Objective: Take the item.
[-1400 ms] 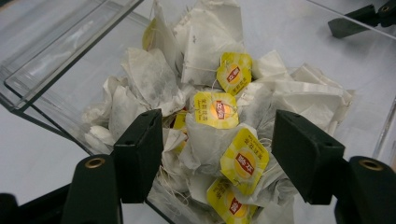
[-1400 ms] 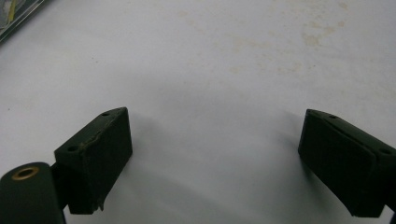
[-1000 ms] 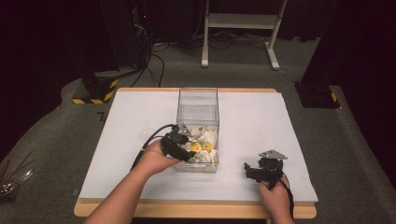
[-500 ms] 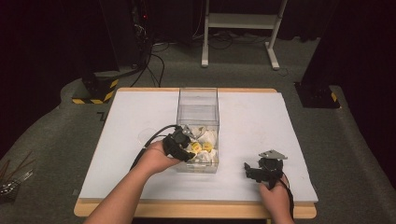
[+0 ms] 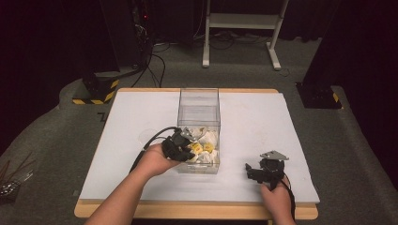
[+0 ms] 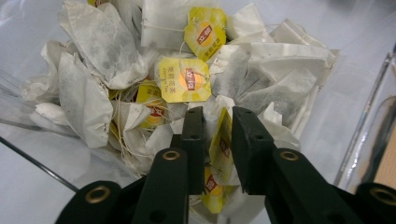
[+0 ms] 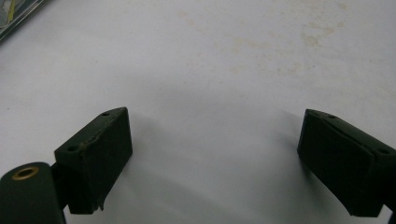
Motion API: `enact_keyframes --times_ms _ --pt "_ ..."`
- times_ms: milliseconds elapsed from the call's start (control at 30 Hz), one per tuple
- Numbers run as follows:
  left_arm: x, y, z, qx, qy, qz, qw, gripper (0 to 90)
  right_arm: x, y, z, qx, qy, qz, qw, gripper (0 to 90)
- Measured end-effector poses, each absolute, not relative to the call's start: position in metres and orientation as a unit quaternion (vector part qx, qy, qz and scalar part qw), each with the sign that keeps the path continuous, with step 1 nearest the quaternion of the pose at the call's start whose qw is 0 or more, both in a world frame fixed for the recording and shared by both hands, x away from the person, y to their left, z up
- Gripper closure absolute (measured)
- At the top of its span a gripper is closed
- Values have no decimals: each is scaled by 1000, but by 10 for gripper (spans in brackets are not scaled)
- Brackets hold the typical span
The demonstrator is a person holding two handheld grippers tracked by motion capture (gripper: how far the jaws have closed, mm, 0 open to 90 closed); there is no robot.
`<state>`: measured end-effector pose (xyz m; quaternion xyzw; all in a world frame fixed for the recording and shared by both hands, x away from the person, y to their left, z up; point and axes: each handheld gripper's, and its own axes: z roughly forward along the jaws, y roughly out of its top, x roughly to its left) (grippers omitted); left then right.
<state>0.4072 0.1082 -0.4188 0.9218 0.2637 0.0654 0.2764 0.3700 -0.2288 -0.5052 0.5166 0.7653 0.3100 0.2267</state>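
A clear plastic box [image 5: 199,101] stands in the middle of the white table, with a heap of white tea bags [image 6: 100,60] in its near end. My left gripper [image 5: 190,149] reaches into that heap from the left. Its jaws [image 6: 217,112] have just been closing and now stand narrow, still slightly apart, with the yellow tag [image 6: 221,144] of one tea bag edge-on between them. My right gripper [image 5: 256,171] rests low over the table at the front right. In the right gripper view it [image 7: 214,113] stands wide open with bare table between its fingers.
The white table top [image 5: 263,122] has bare room to either side of the box. Other yellow tags [image 6: 184,80] lie on the heap. The box's clear wall [image 6: 369,112] rises close on the right of the left gripper. Dark floor, cables and a white stand [image 5: 241,21] lie beyond.
Neither hand has shifted in the high view. Nothing else has visibly moved.
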Motion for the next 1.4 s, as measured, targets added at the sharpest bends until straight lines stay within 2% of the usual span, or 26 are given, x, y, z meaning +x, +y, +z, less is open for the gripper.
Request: enact_keyframes --times_ms 200,367,600,1400 --pt "401 113 -418 916 258 66 299 835 370 -229 -505 516 765 310 227 102" --pt "397 118 -419 909 257 66 322 851 370 -228 -505 517 764 310 229 103" --pt "396 129 -423 894 269 56 353 854 370 -229 -505 517 765 310 229 103" --pt "386 145 -419 858 276 87 424 857 370 -229 -505 517 764 310 229 103"
